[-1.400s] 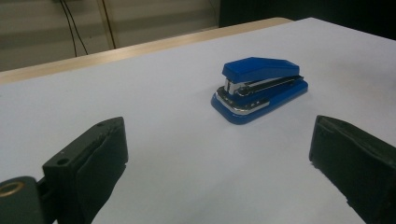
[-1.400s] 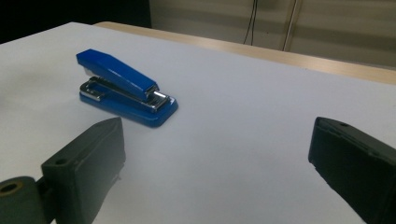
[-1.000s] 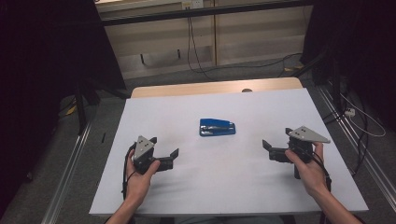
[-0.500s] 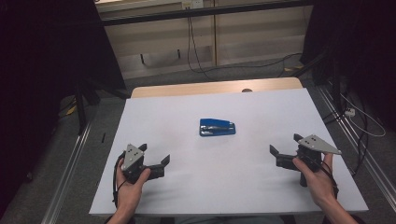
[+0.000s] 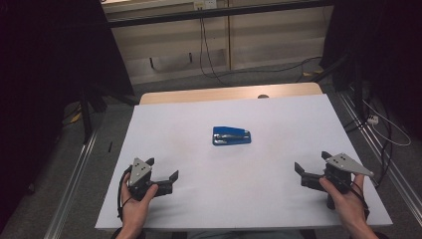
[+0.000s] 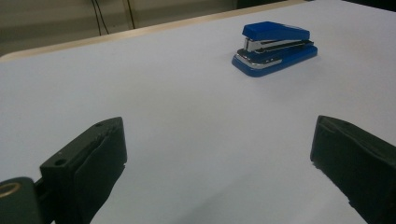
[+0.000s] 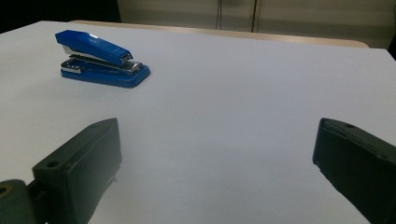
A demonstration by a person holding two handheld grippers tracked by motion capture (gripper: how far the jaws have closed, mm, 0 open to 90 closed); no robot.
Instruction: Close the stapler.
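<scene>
Stapler (image 5: pixel 232 135): one, blue, with a bright metal strip between its blue top arm and its flat blue base. It lies closed on the white worktop (image 5: pixel 259 199), roughly midway between the left and right edges and somewhat nearer the far edge than the near one, its long side running along the far edge. In the left gripper view the stapler (image 6: pixel 274 46) sits up and to the right, its thick end toward the left; in the right gripper view it (image 7: pixel 101 58) sits up and to the left.

Two grippers are held low over the worktop, one in each hand. The left gripper (image 5: pixel 162 175) is near the near left corner, held by the left hand (image 5: pixel 135 201); its jaws stand wide apart with nothing between them. The right gripper (image 5: pixel 312 169) is near the near right corner, held by the right hand (image 5: pixel 346 199); its jaws are also spread wide and hold nothing. Both are well apart from the stapler. A grey three-cornered plate tops each gripper.

Beyond the far edge of the white sheet a strip of pale wooden tabletop (image 5: pixel 199 94) shows.
</scene>
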